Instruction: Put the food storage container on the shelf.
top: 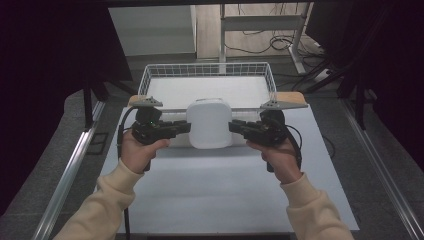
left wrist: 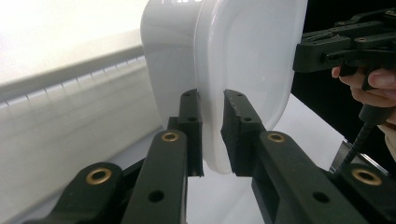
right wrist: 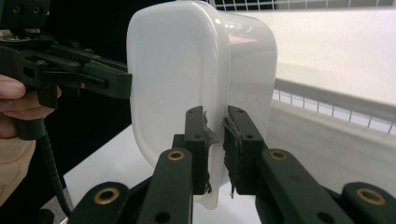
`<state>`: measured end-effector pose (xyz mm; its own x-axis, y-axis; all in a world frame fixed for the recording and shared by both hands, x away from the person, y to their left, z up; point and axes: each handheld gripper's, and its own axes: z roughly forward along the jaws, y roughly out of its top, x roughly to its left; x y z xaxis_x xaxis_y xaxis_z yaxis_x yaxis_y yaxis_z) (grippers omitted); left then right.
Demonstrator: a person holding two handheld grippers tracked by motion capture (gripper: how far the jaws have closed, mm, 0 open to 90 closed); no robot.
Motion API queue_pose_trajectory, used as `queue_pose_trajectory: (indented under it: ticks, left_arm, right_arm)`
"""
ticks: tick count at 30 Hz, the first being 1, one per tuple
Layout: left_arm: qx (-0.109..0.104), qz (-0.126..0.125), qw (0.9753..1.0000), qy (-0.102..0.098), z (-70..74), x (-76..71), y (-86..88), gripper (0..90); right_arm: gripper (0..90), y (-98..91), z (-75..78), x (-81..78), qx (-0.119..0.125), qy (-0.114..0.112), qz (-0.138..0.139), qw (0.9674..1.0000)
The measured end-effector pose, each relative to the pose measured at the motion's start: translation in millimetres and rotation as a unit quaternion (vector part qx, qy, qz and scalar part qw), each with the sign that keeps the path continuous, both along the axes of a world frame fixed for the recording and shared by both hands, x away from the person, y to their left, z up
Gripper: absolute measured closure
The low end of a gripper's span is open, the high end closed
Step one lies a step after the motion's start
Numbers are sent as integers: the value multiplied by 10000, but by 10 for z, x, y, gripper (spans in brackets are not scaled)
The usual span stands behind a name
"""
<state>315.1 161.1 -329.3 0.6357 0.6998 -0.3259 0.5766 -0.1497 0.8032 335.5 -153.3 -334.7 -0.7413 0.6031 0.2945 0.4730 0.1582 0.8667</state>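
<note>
At the middle of the surface [top: 200, 195], just in front of the wire basket [top: 207, 70], a white plastic container [top: 209, 122] hung between the two grippers. The left gripper [top: 184, 127] was pinched narrow on the container's left rim; in the left gripper view the rim [left wrist: 212, 140] sat between its jaws. The right gripper [top: 235, 126] was clamped the same way on the opposite rim, seen edge-on in the right gripper view [right wrist: 217, 135].

Risks, as a judgement: both holds were thin rim pinches, so uneven pull or a twist by one hand could let the smooth plastic slip out. The right gripper's pads [right wrist: 229, 154] looked frayed and torn, which may weaken that hold. If the container was headed for the basket, its base could catch the near basket wall.

Hard to make out: whether the container touched the surface or was lifted clear, whether anything was inside it, and whether it had a lid. The basket floor was glare-washed in both gripper views.
</note>
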Motion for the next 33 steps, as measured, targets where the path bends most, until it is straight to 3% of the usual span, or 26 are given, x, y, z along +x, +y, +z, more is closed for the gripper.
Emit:
queue_pose_trajectory:
  ticks: [9,18,23,30,33]
  left_arm:
    - [-25,-12,10000,-71,205,127,50,791]
    - [99,41,9999,-117,386,308,69,789]
    - [109,0,9999,-78,481,469,111,788]
    - [64,-2,10000,2,555,619,144,789]
    - [-8,-78,9999,109,587,750,172,791]
  right_arm:
    - [799,39,206,114,58,-129,7,9999]
    - [799,87,394,291,-19,-242,-1,9997]
    - [799,132,519,428,-64,-209,-22,9998]
    - [800,159,582,574,-23,-108,-32,9999]
    - [798,164,608,694,15,7,-41,10000]
